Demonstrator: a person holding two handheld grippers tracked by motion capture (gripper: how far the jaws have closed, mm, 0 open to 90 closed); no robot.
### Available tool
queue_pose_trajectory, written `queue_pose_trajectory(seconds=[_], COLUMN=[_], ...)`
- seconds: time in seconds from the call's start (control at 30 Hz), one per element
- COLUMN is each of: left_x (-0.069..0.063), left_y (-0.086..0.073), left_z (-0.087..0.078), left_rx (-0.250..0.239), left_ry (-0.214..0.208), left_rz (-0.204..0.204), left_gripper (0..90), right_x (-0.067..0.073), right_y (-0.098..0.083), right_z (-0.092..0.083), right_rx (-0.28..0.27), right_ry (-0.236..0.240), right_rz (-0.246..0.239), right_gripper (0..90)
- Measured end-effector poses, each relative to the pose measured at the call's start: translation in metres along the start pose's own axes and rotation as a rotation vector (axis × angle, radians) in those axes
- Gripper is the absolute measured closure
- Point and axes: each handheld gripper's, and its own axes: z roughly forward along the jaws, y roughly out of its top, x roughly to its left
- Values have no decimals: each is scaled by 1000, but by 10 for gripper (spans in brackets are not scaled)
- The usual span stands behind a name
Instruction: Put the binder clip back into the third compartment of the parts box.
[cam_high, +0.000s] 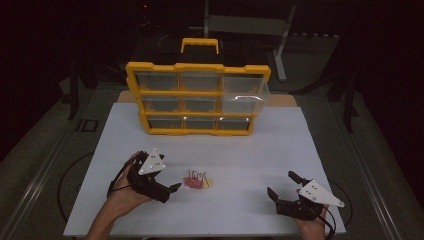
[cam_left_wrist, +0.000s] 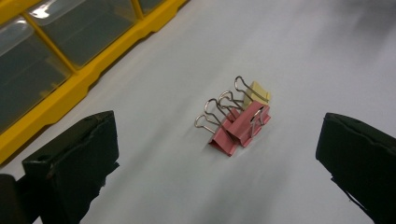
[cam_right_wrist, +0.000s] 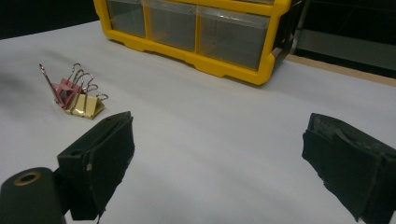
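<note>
Right gripper (cam_high: 283, 186) sits low at table (cam_high: 240, 150) front-right, jaws spread, nothing between. Left gripper (cam_high: 167, 191) w/ jaws spread too, just left of binder clips (cam_high: 198, 180): pink ones bunched, a yellow one touching them, mid-table, well apart from yellow drawer organizer (cam_high: 197, 97) standing upright at back edge.

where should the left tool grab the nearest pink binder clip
Probably across the pink binder clip's folded body, not its wire handles, which are thin and springy. It lies on the white table pressed against a second pink clip, so come from above with the open left tool, pinching the two free ends of the body, since one long side is blocked.
</note>
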Motion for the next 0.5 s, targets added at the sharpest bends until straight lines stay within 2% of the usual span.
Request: queue_pose_trajectory(seconds=[0.07,0.5], left_x=[-2,-7], left_y=[3,7], left_z=[4,19], left_rx=[7,49], left_ry=[-18,-70], left_rz=[9,49], left_gripper=[2,24], right_x=[0,0], right_y=[0,0], right_z=[0,0], right_rx=[0,1], right_ry=[0,0], right_rz=[2,1], right_gripper=[87,88])
